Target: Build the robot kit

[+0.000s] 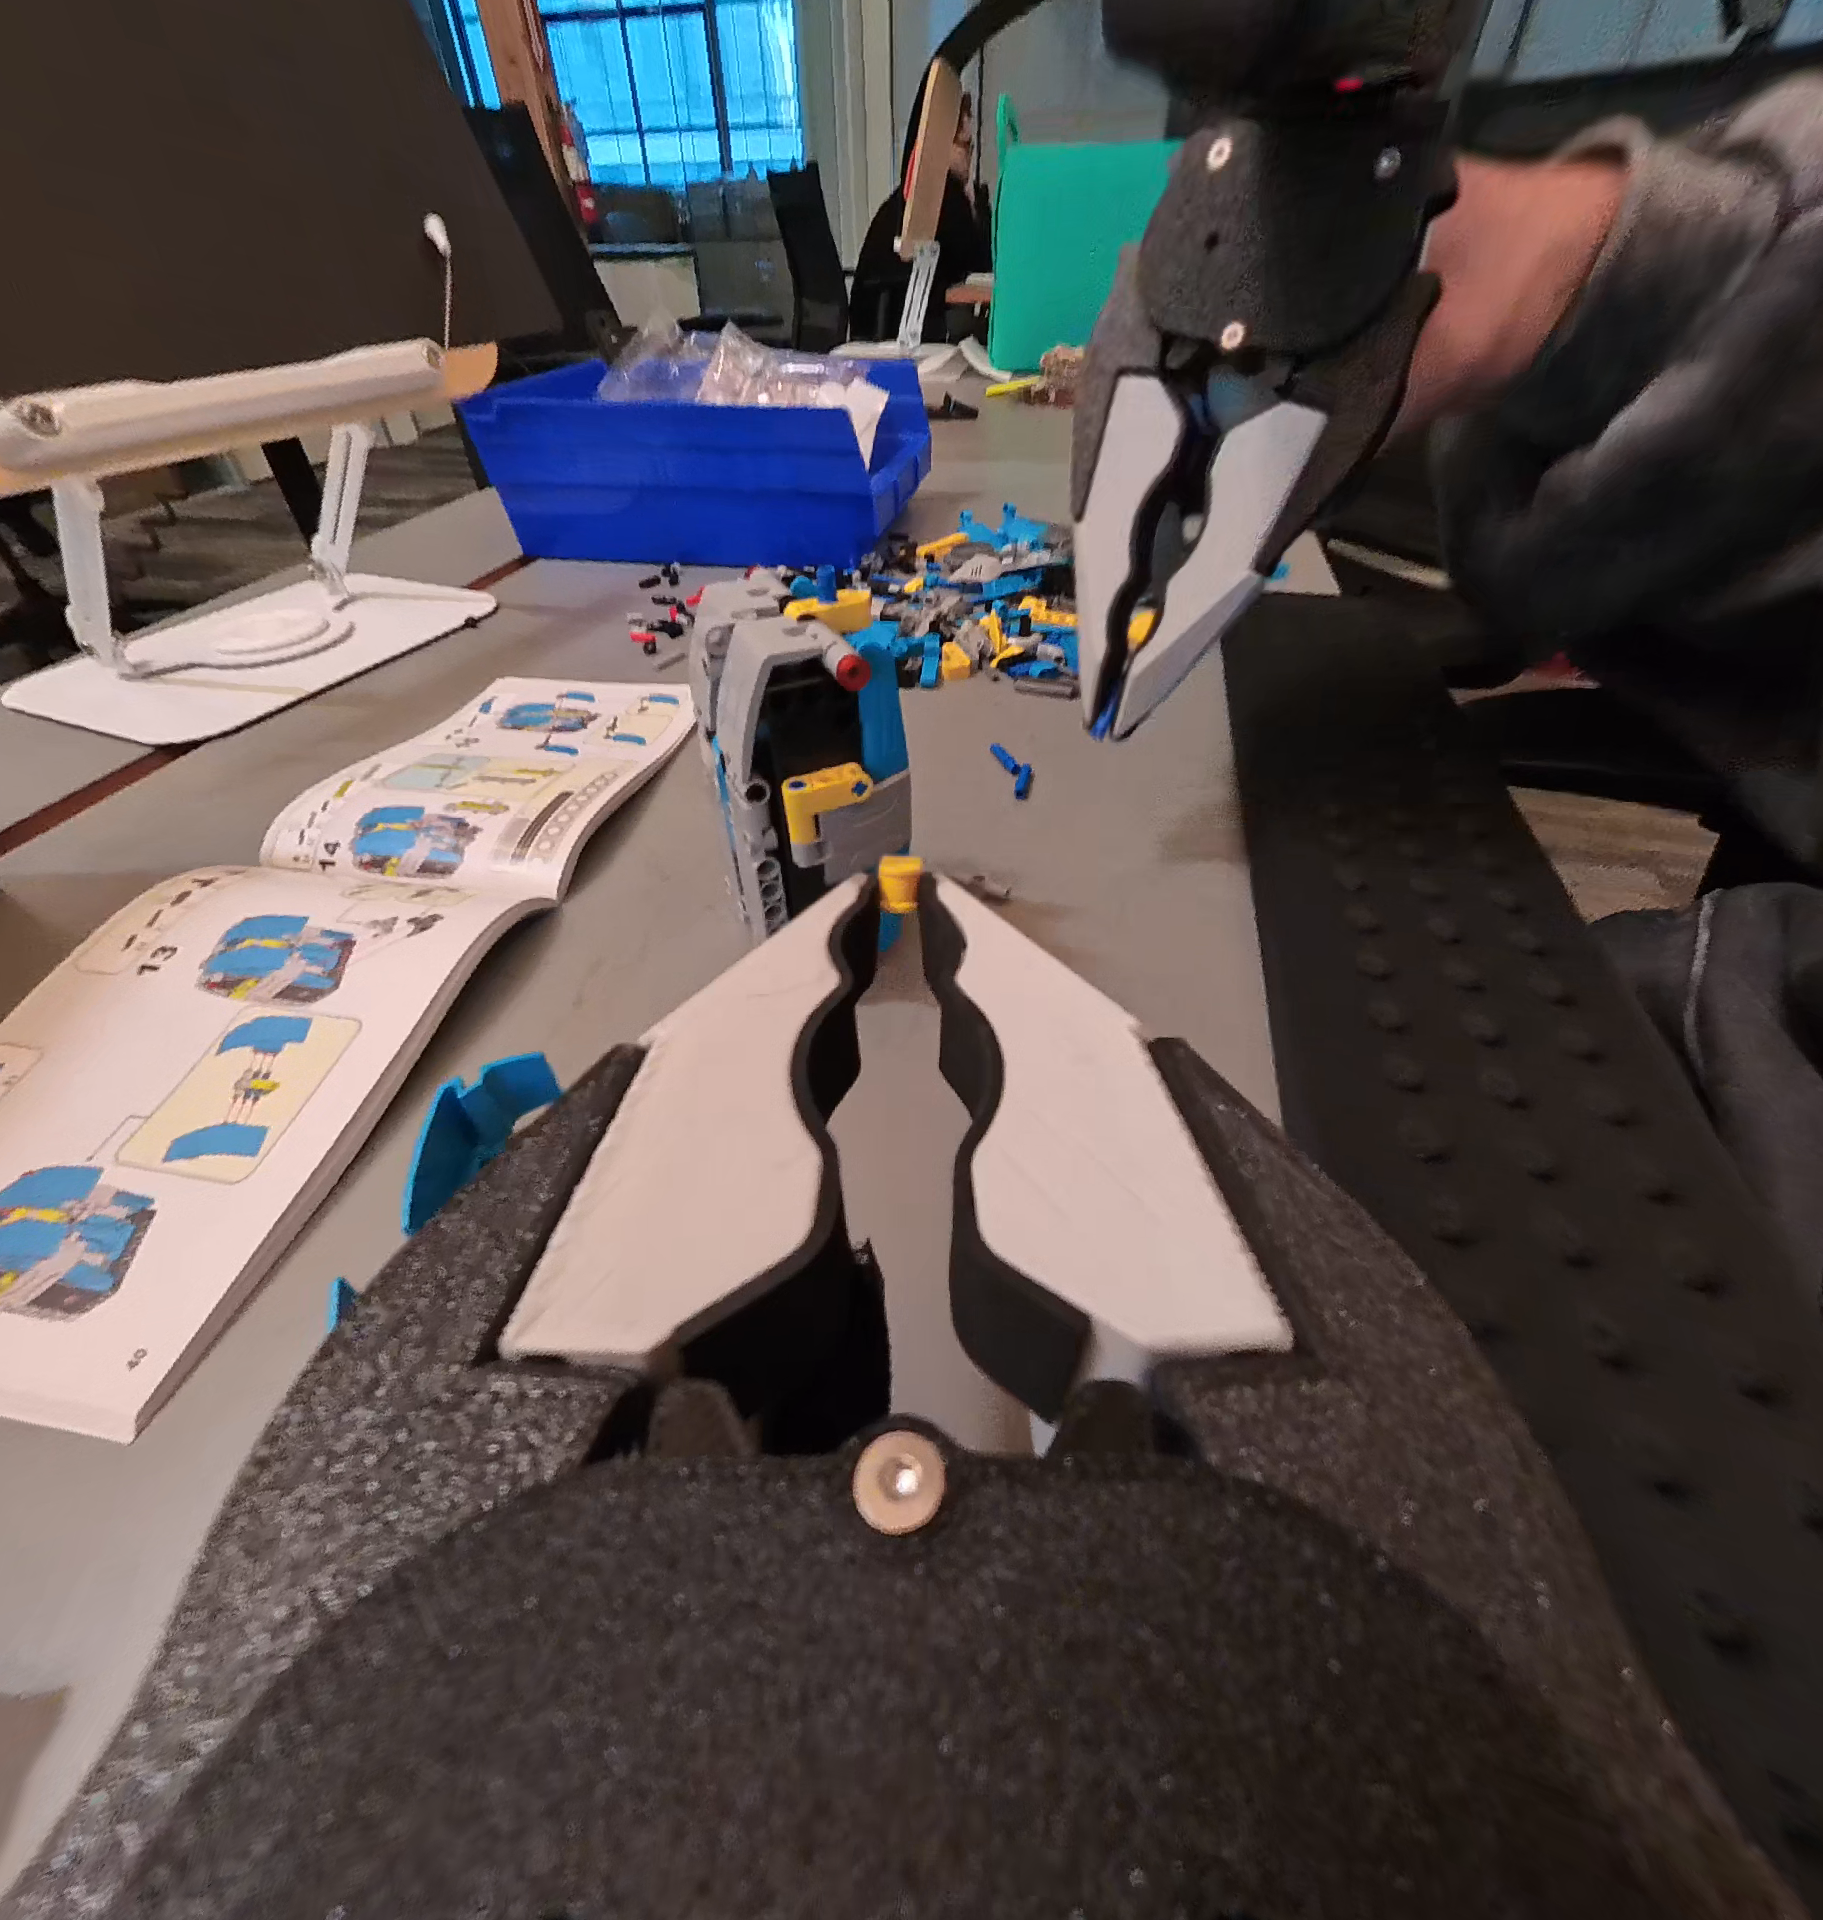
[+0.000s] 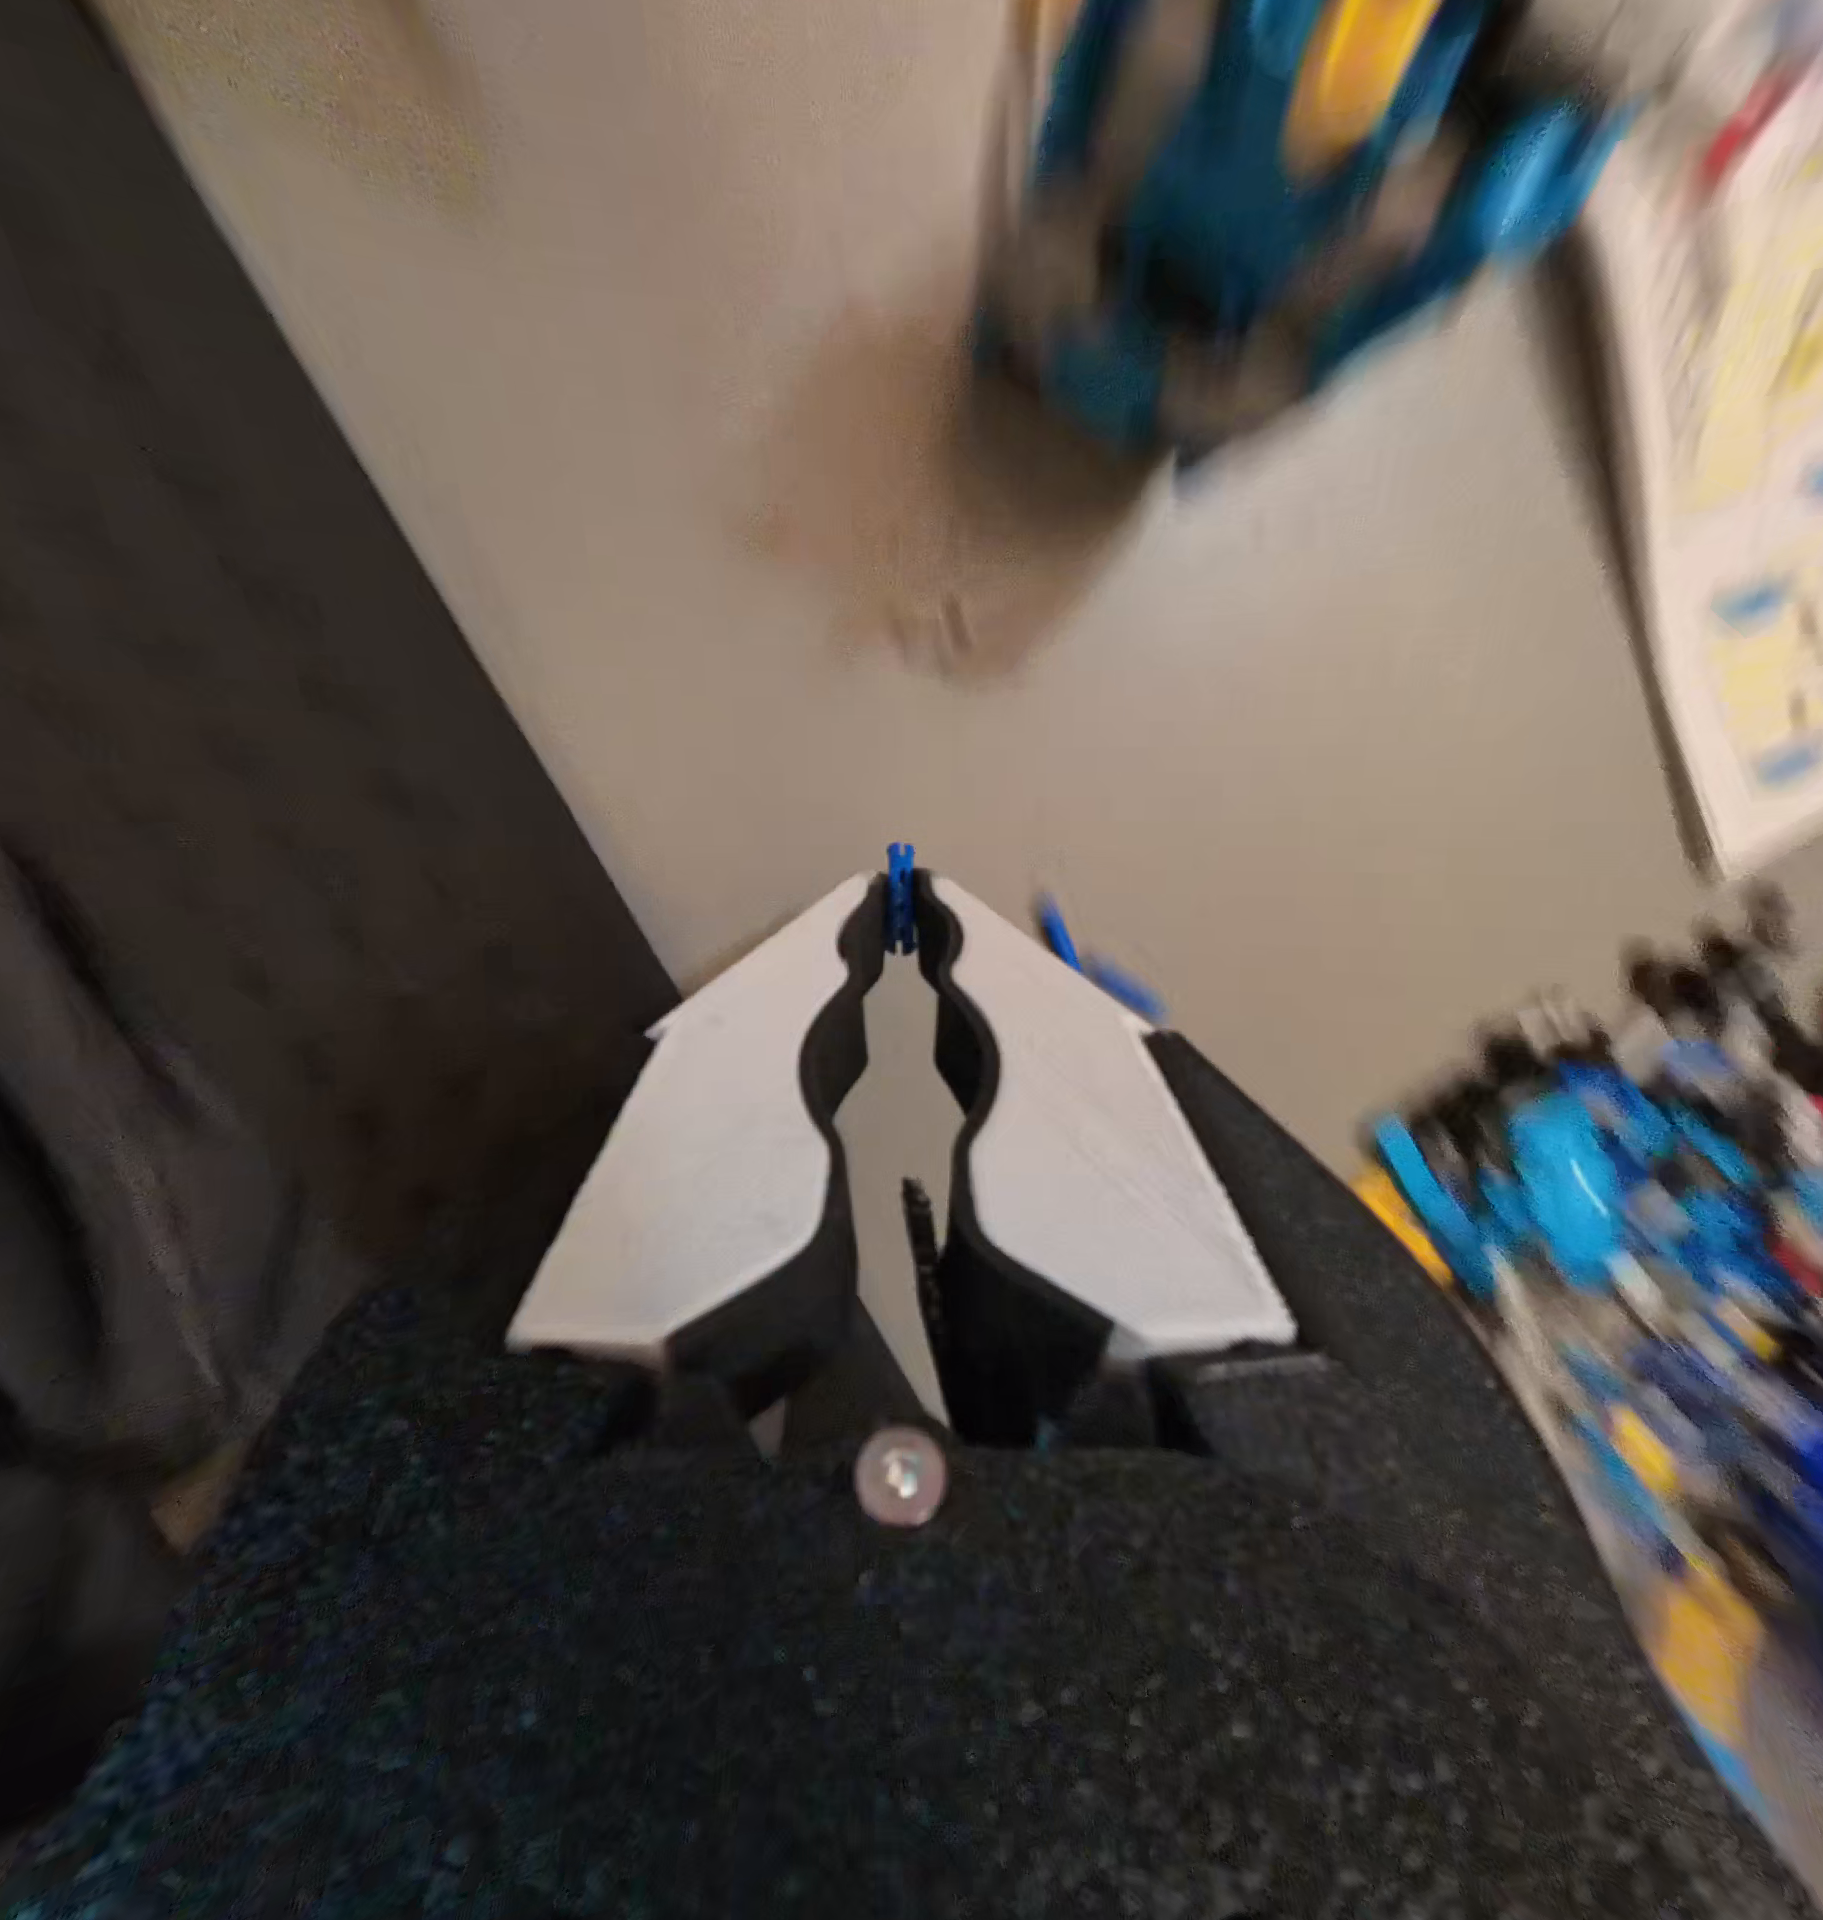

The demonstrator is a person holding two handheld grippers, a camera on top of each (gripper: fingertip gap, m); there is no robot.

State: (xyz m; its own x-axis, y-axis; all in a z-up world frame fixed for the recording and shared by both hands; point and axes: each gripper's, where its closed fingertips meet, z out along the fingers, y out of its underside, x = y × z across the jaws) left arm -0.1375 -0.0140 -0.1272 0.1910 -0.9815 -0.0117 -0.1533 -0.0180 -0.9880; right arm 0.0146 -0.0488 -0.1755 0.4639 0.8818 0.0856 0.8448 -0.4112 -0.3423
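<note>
1. My left claw (image 1: 899, 883) is clenched on a small yellow piece (image 1: 899, 881) at its tips, low over the grey tabletop (image 1: 1083, 831).
2. Just beyond that piece stands the model (image 1: 803, 748), a blue, grey and black build on end, touching or nearly touching the yellow piece; I cannot tell which.
3. My right claw (image 2: 902, 902) is pinched on a thin blue pin (image 2: 899, 899), which pokes out past its tips. From the left wrist view this claw (image 1: 1115, 717) hangs tilted down, above the tabletop, right of the model.
4. Another blue pin (image 1: 1013, 769) lies loose on the tabletop between model and right claw.
5. A booklet (image 1: 294, 987) lies open left of the model.
6. Behind the model is a pile of parts (image 1: 980, 613), then a blue bin (image 1: 699, 468) holding clear bags.
7. A black mat (image 1: 1509, 1143) runs along the right edge.
8. The right wrist view is badly blurred beyond the claw.
</note>
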